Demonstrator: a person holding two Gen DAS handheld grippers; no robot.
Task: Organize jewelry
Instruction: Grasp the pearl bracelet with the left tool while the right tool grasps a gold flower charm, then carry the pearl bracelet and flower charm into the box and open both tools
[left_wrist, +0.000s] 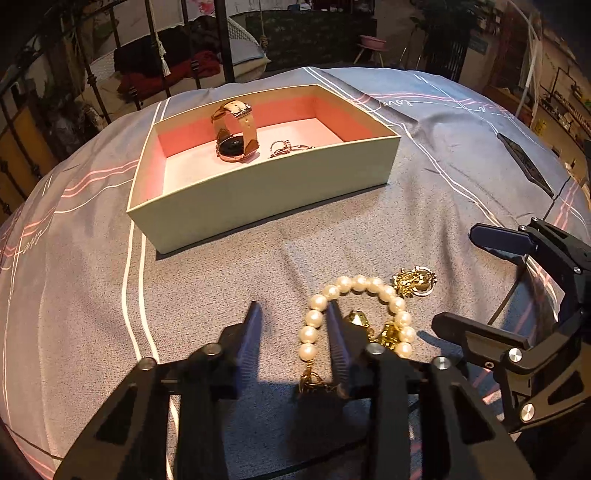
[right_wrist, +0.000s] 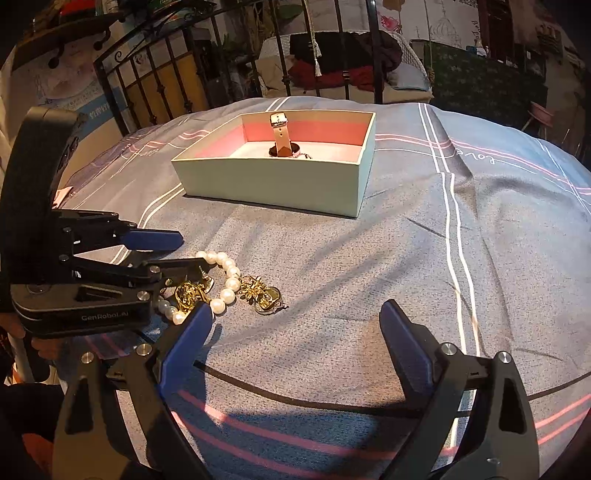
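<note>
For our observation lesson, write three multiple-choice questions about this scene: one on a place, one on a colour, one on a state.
1. Where is the watch? A in the box; B on the bedcover; C beside the bracelet.
2. What colour are the box's inner walls? A black; B pink; C yellow.
3. The right gripper is: A shut on the bracelet; B shut on the watch; C open and empty.
Answers: A, the watch stands inside the box; B, pink lining shows; C, its jaws stand wide with nothing between.
</note>
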